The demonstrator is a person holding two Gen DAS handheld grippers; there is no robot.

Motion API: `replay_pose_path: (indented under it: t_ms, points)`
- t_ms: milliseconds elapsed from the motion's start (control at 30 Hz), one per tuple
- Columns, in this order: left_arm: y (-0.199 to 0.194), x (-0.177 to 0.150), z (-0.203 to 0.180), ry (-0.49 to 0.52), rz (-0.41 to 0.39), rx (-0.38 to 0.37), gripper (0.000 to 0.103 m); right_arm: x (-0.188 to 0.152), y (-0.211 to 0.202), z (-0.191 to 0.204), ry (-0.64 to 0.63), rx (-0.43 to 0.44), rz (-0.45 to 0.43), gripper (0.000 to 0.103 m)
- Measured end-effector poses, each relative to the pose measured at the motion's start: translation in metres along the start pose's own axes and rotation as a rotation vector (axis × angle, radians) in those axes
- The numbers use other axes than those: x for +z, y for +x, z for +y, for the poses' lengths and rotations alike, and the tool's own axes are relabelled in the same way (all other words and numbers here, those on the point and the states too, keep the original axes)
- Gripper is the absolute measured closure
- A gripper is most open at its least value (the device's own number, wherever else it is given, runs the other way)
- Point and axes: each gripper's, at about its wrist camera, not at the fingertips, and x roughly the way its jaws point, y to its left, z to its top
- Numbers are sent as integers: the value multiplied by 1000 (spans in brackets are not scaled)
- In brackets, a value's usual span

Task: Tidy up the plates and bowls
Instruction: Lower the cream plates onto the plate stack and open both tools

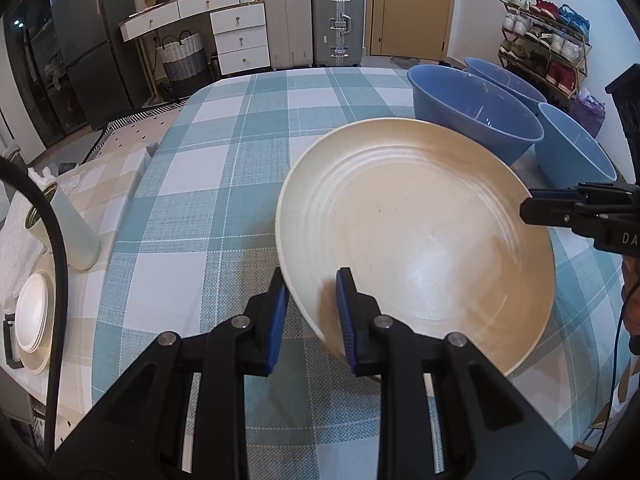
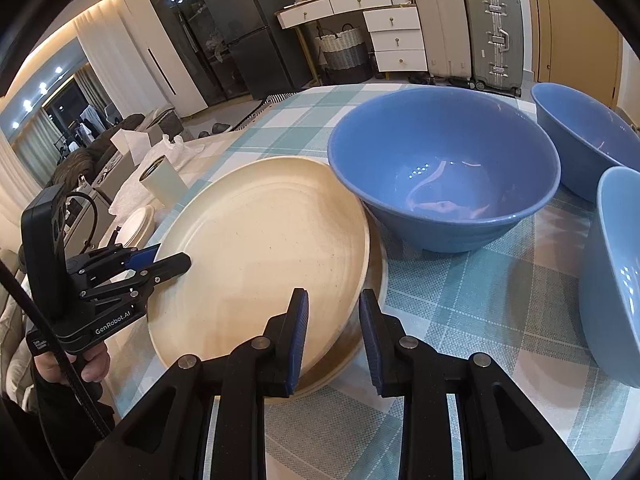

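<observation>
Stacking is underway: left tool (image 1: 312, 312) pinches the cream plate (image 1: 416, 236) tilted over another; right tool (image 2: 334, 336) gapes empty; next, lower it flat.

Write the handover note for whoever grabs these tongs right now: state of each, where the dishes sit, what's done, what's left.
Left tongs: shut on the rim of the top cream plate, holding it tilted over a second cream plate on the checked table.
Right tongs: open, empty, straddling the near rims of both plates.
Three blue bowls sit separate behind and to the right: nearest, far, right-hand.
Done: plates nearly stacked.
Left: lower and release the top plate, then probably nest the bowls.
</observation>
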Motion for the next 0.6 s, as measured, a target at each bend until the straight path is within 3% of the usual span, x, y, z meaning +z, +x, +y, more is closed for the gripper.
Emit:
replay_pose_path:
  t_ms: [600]
  points:
    - [10,-4,-6,55,18,16,81,-7,14,0,-6,-12,35,75]
